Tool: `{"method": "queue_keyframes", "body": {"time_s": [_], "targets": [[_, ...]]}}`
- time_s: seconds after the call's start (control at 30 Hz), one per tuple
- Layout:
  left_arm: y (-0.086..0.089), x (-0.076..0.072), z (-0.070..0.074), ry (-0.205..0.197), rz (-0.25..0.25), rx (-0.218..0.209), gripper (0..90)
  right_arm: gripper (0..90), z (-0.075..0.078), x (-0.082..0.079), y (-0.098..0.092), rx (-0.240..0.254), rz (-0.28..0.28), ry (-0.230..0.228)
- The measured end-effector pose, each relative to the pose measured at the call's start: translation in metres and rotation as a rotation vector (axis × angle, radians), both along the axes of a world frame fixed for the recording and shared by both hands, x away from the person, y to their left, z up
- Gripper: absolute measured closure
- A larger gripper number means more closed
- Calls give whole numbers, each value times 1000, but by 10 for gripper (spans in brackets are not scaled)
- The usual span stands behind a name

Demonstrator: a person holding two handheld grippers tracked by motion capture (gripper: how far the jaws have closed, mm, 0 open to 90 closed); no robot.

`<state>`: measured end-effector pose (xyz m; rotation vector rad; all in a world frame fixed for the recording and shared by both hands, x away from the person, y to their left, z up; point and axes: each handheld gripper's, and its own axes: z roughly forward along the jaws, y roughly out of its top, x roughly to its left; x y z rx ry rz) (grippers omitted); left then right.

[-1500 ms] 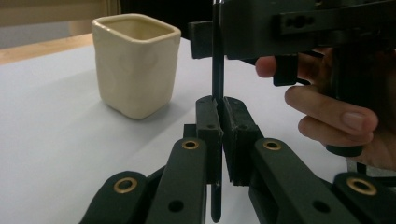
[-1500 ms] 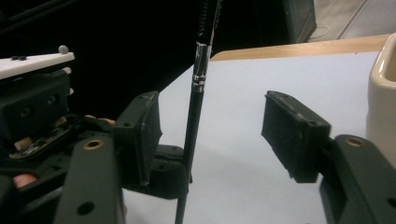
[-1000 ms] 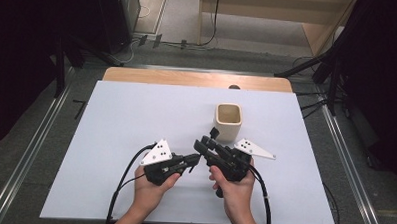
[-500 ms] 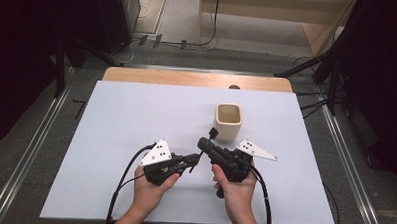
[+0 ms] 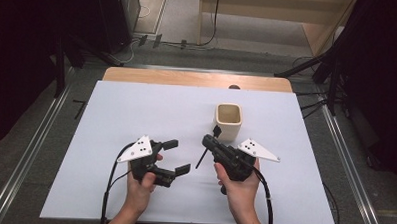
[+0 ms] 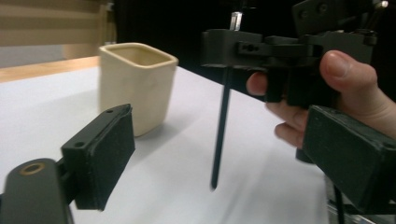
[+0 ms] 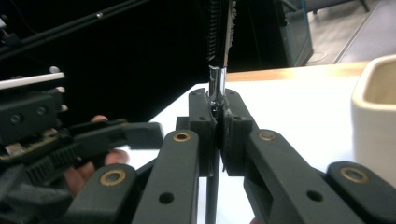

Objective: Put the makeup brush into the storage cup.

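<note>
1. No readable writing on any item.
2. One cup (image 5: 228,121) stands right of centre on the bench (image 5: 136,105), with open surface all round.
3. Right hand-held gripper (image 5: 211,141), just beside the cup, is clenched on one thin black tool (image 5: 201,157).
4. Left hand-held gripper (image 5: 176,156) has just released; nothing lies between its jaws.

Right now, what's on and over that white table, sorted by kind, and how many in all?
Cream square cups: 1, the cup, standing upright on the table.
Thin black rods: 1, the rod, clamped in the right gripper, tip down near the tabletop.
Hand-held grippers: 2, the right one and the left gripper, its jaws just opened and empty.
Total: 4
</note>
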<state>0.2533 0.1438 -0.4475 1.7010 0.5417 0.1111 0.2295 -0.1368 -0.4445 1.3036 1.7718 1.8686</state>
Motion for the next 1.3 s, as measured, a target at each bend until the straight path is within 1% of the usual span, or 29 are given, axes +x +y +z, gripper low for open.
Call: {"method": "queue_keyframes", "body": {"time_s": [0.03,0.07,0.1,0.13,0.17,0.2,0.23,0.27,0.3,0.37,0.4,0.43,0.47,0.6,0.63,0.7,0.77,0.8,1.07,1.17,1.23,1.3], "targets": [[8,-1,0,-5,8,-10,89,867,1,0,-1,-9,-1,-8],[19,-2,-1,-14,41,-8,85,867,3,1,-2,-33,-7,-22],[25,-2,-1,-16,54,-4,85,867,5,2,-3,-43,-7,-26],[25,-2,-1,-16,54,-4,85,867,6,3,-4,-58,-12,-34],[31,-3,-2,-16,68,-1,85,867,7,3,-5,-66,-19,-40],[43,-3,-1,-29,113,9,85,867,8,5,-6,-72,-22,-46],[49,-4,-1,-33,123,4,86,867,9,6,-7,-78,-24,-50],[54,-4,0,-41,138,7,86,867,10,6,-8,-85,-30,-52],[54,-4,0,-41,138,7,86,867,11,7,-9,-93,-32,-55],[64,-4,1,-53,160,13,86,867,11,8,-10,-99,-36,-60],[72,-4,2,-61,185,22,87,867,11,9,-12,-118,-39,-64],[76,-4,2,-66,196,24,88,867,11,10,-13,-124,-42,-65],[76,-4,2,-66,196,24,89,867,11,11,-13,-129,-46,-67],[92,-3,3,-73,234,25,90,866,13,14,-16,-145,-54,-70],[96,-3,3,-77,246,27,90,866,14,17,-17,-156,-62,-76],[104,-3,2,-79,257,23,90,866,16,19,-19,-157,-68,-77],[111,-3,1,-81,277,31,92,866,18,21,-21,-163,-75,-81],[117,-3,-1,-83,292,31,92,866,19,22,-21,-163,-78,-80],[133,-3,-4,-102,320,55,92,866,26,30,-25,-192,-94,-100],[140,-4,-5,-101,335,55,92,866,29,33,-28,-217,-104,-119],[146,-5,-6,-107,350,54,92,866,32,36,-32,-215,-116,-122],[148,-5,-6,-109,352,55,92,866,35,38,-34,-217,-121,-128]]}}
